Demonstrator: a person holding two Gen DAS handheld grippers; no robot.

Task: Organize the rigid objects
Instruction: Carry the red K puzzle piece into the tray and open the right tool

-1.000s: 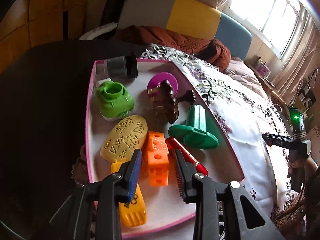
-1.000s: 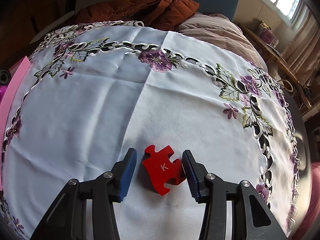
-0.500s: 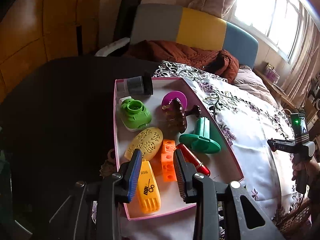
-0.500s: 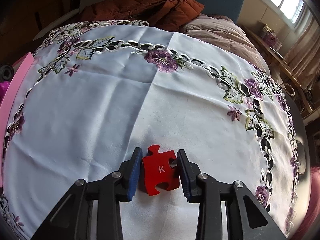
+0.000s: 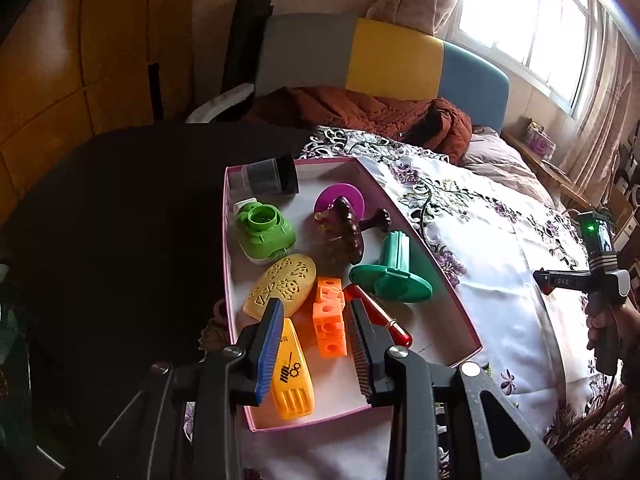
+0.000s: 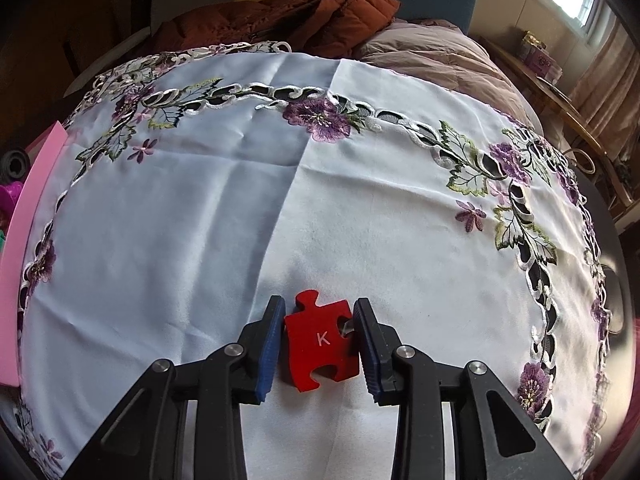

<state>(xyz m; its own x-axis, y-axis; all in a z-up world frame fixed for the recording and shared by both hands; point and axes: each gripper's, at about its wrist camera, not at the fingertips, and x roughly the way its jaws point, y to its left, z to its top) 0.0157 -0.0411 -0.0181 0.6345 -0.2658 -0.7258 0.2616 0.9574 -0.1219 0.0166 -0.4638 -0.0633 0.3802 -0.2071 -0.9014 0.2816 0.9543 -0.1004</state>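
A red puzzle piece point(image 6: 320, 340) marked K lies on the white embroidered cloth point(image 6: 200, 220), and my right gripper point(image 6: 319, 304) is shut on it, both pads against its sides. My left gripper point(image 5: 315, 306) hangs open above the near end of a pink-rimmed tray point(image 5: 436, 332), nothing between its fingers. In the tray lie an orange block point(image 5: 330, 322), a yellow oval point(image 5: 282, 290), a yellow comb-like piece point(image 5: 292, 376), a red cylinder point(image 5: 380, 316), a teal stand point(image 5: 390, 276), a green round piece point(image 5: 264, 234), a brown piece point(image 5: 344, 232), a purple disc point(image 5: 340, 200) and a dark jar point(image 5: 266, 178).
The tray's pink edge point(image 6: 28, 260) shows at the left of the right wrist view. A brown jacket point(image 6: 300, 12) and a sofa lie behind the table. The dark tabletop point(image 5: 120, 220) stretches left of the tray. A hand point(image 5: 604, 328) holds the right gripper's handle at the far right.
The right jaws closed onto the red puzzle piece, which straightened between the pads. My left gripper rose and drew back from the tray, so more of the tray and room shows.
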